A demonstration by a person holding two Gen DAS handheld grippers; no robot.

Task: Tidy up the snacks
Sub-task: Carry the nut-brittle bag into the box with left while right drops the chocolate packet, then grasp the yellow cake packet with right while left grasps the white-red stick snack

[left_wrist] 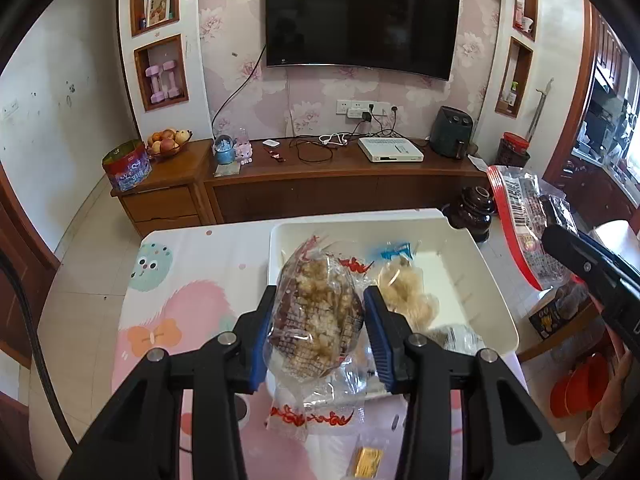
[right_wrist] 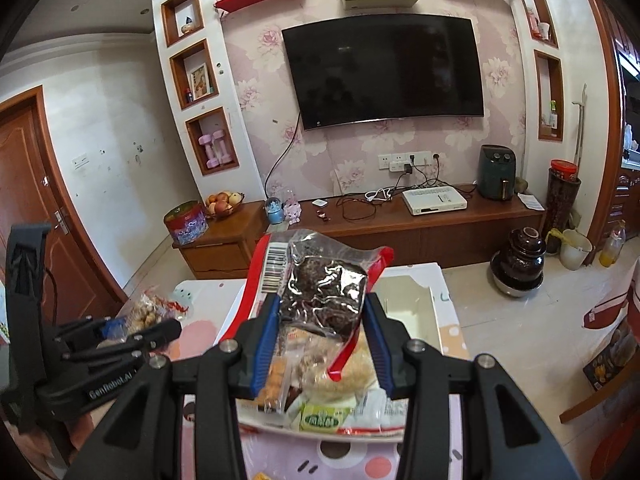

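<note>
Item: clear puffed-rice packet (left_wrist: 316, 320), pinched in our left gripper (left_wrist: 318, 332) above the white tray (left_wrist: 496, 304). Item: dark red-edged packet (right_wrist: 324, 292), clamped in our right gripper (right_wrist: 320, 332), 12 o'clock. Both light, crinkly, crushable; we judge sealed edges safest.

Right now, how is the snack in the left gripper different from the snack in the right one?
The left gripper holds a clear bag of pale, puffy brown chunks; the right gripper holds a shiny bag of dark, almost black bits. The clear bag has a thin red trim; the dark bag has a wide red border and a barcode. Both are see-through packets, pinched between blue pads above the white tray.
</note>
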